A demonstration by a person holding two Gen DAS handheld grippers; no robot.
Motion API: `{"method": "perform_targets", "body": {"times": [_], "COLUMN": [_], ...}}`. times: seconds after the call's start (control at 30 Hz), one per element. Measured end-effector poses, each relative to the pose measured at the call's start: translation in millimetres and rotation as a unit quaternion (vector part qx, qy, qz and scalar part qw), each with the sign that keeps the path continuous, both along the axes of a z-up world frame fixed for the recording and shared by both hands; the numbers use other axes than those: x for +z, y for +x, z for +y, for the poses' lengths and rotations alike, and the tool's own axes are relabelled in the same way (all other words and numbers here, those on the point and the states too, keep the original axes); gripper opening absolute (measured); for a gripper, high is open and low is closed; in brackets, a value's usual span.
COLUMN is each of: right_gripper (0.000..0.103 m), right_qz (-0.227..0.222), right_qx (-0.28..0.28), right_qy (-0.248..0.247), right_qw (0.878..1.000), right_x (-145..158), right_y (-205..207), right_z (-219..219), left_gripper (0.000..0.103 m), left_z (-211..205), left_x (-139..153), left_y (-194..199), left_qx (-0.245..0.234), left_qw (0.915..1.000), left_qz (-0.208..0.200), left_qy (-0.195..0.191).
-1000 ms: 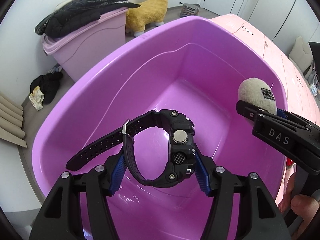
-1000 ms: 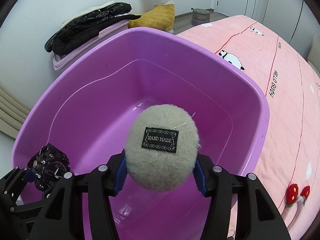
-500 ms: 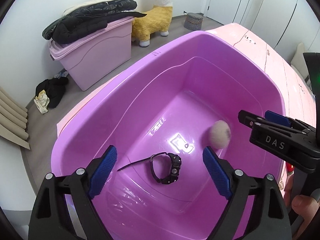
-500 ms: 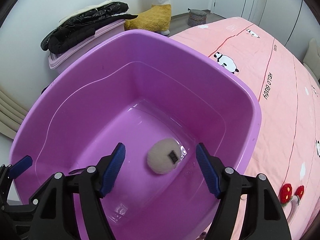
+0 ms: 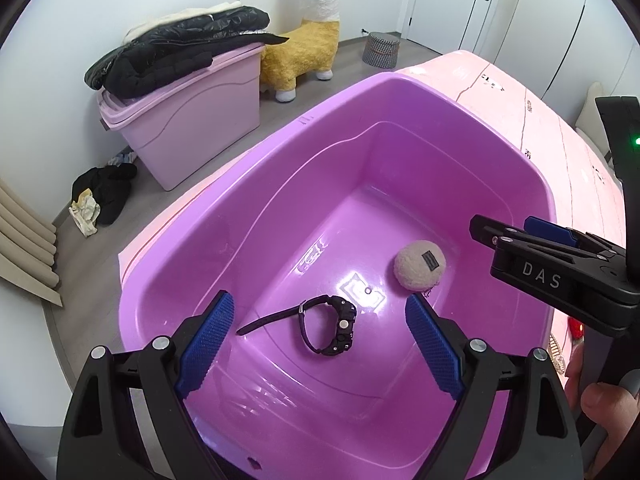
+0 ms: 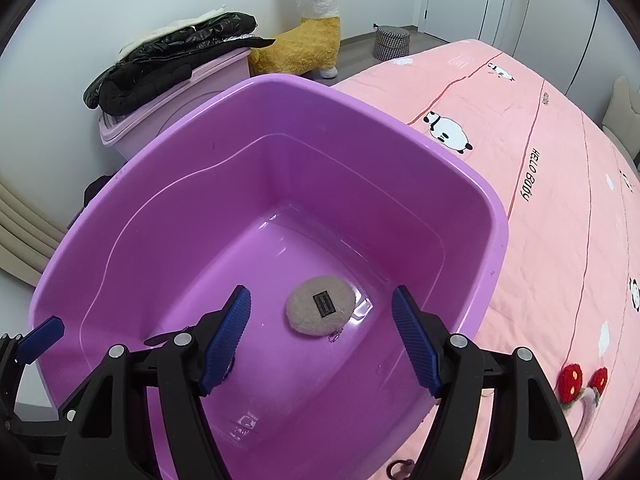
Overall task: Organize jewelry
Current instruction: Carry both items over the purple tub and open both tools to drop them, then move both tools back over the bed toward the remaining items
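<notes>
A black wristwatch lies on the floor of the purple plastic tub, strap stretched to the left. Next to it rests a beige fluffy pompom with a small black label, also seen in the right wrist view as the pompom. My left gripper hangs open above the watch, touching nothing. My right gripper is open above the pompom inside the tub. In the left wrist view the right gripper reaches in from the right.
The tub stands on a pink bedspread; a red strawberry charm lies on it near the tub. A pink storage box bearing a black jacket, a yellow llama toy and clothes on the floor are behind.
Both grippers opened. The watch fell from the left one and the pompom from the right one; both now lie on the tub floor. The left gripper rose slightly.
</notes>
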State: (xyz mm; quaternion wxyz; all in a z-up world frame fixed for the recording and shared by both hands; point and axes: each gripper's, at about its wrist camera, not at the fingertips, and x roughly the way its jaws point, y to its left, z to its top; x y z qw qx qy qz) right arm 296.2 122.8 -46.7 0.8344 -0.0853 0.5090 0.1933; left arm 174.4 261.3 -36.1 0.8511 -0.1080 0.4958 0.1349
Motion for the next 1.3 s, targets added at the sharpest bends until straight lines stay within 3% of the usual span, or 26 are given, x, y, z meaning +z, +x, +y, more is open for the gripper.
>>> {"method": "perform_targets", "body": {"times": [0.37, 0.73, 1.0, 1.3], "right_gripper": [0.07, 0.07, 0.07, 0.07], "right_qz": [-0.029, -0.053, -0.041, -0.013], "right_qx": [-0.011, -0.095, -0.201, -0.269], "right_qy": [0.024, 0.038, 0.032, 0.047], "right_qw": [0.999, 0.993, 0.978, 0.962], "right_x": [34.6, 54.0, 28.6, -28.0], "right_y": [-41.6, -136.3, -215.9, -284.3], "right_z": [-26.6, -138.0, -232.1, -286.5], "left_gripper": [0.086, 0.086, 0.089, 0.089], "left_z": [-9.0, -61.6, -131.7, -185.6], "left_x": [29.8, 54.4, 43.2, -16.1], "left_y": [-29.7, -78.9, -119.0, -144.9], "left_qx": [-0.016, -0.087, -0.166, -0.229], "left_qw": [0.9995, 0.9943, 0.9833, 0.9727], "left_qz": [-0.024, -0.06, -0.074, -0.031], "left_qy": [0.011, 0.015, 0.013, 0.016]}}
